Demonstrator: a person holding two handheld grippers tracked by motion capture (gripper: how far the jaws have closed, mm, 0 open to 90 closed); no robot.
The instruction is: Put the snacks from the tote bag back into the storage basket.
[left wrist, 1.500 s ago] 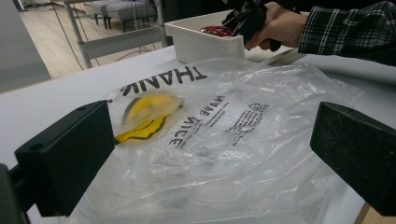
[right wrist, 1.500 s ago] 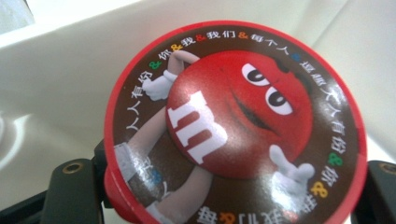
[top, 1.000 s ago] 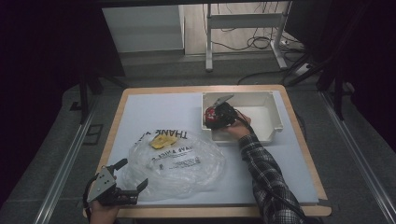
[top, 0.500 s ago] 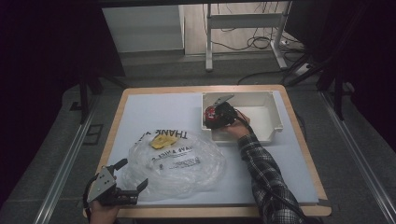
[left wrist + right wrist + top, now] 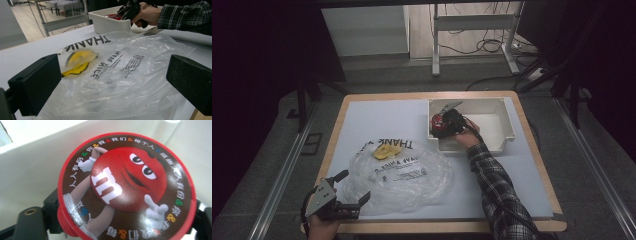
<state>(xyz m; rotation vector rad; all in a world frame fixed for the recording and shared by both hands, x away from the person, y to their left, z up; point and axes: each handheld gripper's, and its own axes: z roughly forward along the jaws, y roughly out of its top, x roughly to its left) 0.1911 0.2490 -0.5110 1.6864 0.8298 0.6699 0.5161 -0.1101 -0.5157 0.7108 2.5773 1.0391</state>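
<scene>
Candy tub (image 5: 125,187), red-lidded, sits inside white bin (image 5: 502,127), between right gripper (image 5: 443,124) fingers, which have just been opening. Plastic bag (image 5: 399,172) lies near bin's left. Left gripper (image 5: 343,200) fingers wide, empty.

Red M&M's tub (image 5: 126,187) between black fingers (image 5: 53,202), inside white bin (image 5: 30,167).

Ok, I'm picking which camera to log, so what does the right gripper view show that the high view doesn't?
Right gripper view: the red tub close up, its lid printed with a red candy figure ringed by Chinese characters. High view: the clear plastic bag, the open left gripper at its near edge, the plaid sleeve. Both: the tub in the white bin at the right gripper, whose jaws have just been opening, flanking the tub; contact is unclear.
</scene>
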